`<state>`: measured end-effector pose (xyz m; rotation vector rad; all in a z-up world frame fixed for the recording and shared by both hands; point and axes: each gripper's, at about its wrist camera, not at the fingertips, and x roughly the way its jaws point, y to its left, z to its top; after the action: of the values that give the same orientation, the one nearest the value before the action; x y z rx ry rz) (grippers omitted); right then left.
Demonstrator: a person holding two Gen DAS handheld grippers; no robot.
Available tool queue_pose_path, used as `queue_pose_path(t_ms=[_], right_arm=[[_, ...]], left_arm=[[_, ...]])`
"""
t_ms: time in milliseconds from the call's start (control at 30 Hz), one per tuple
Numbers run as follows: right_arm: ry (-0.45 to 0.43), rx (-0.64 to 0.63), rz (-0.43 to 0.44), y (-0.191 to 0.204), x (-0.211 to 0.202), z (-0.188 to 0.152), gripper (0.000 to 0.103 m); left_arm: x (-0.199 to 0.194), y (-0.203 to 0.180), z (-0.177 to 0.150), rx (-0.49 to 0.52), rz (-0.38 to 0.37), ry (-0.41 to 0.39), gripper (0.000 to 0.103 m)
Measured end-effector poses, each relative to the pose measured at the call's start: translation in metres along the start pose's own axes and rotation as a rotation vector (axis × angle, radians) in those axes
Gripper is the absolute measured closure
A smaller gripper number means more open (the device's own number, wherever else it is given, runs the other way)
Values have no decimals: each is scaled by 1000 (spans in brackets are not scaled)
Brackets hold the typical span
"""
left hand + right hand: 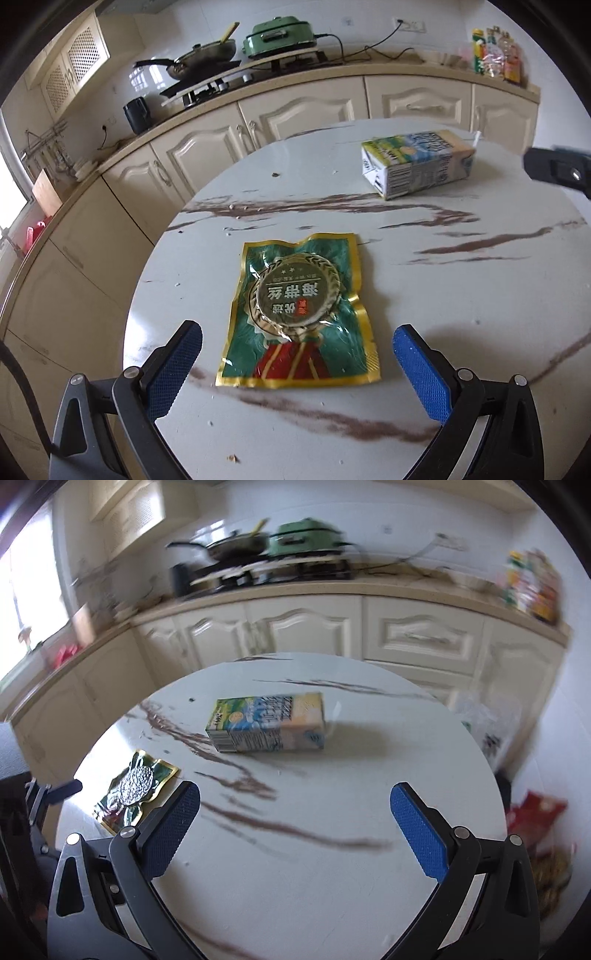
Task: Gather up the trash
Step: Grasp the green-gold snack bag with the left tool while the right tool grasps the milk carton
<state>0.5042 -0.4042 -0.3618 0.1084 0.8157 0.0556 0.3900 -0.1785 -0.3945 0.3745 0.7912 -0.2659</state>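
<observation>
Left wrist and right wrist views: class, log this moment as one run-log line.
left gripper: open, facing green foil packet | right gripper: open, facing drink carton | both items lying on table, ungrasped

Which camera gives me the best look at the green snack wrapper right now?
Left wrist view: the green snack wrapper lies flat, sharp and whole, centred ahead of the open left tool. Right wrist view shows it small, blurred, at the left edge.

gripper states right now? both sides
Left gripper: open, empty, green snack packet lies flat between its fingers.
Right gripper: open, empty, aimed toward the drink carton.
</observation>
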Motion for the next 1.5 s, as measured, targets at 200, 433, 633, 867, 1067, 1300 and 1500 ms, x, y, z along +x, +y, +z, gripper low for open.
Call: queue_pose_path(t_ms=[200,433,633,867,1067,1300,1500], right_arm=[[114,-321,70,-2,59,39,0],[176,-496,182,11,113,65,0],[267,-609,240,34,149,62,2],[326,-574,257,44,138,42,57],[326,-520,268,69,115,23,57],[333,-617,214,122,114,13,57],[375,-714,210,170,110,6,57]], left_arm=[[15,14,1,-68,-14,23,1],[35,29,7,-155,-97,57,1],[45,39,8,-206,-128,79,1],[47,44,10,-213,-120,89,1],[38,54,3,-227,-106,97,1],[21,76,-18,-255,-86,108,1],[-4,99,-42,-303,-93,97,1]])
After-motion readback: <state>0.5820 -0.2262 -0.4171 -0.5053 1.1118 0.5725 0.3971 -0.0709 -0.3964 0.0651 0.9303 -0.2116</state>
